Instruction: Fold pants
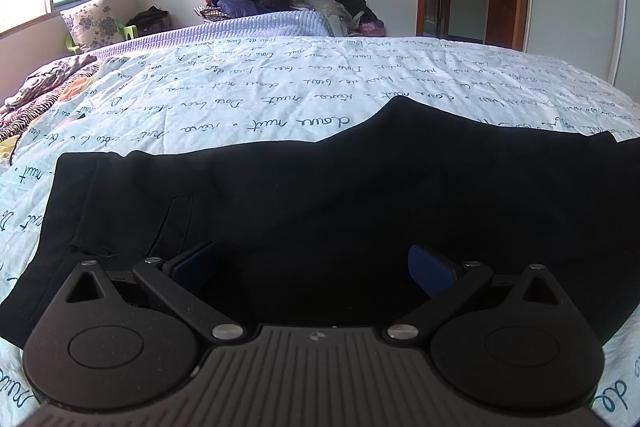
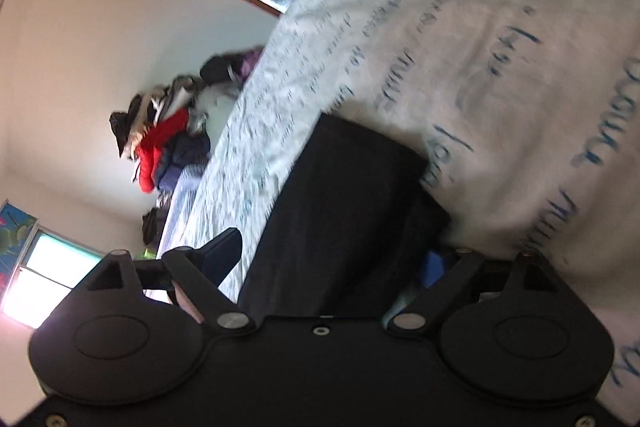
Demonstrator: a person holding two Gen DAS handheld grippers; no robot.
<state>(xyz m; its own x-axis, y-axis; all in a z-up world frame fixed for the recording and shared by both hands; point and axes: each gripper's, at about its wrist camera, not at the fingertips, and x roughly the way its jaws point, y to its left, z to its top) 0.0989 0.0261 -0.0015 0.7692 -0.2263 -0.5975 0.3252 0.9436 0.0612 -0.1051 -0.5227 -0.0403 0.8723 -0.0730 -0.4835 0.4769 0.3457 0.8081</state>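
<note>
Black pants (image 1: 320, 195) spread on the bedsheet (image 1: 240, 99) ahead of the left gripper (image 1: 314, 267), fingers spread, right gripper (image 2: 332, 259) spread wide around the pants' edge

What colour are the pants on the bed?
Plain black pants, no visible pattern; clearest in the left wrist view.
</note>
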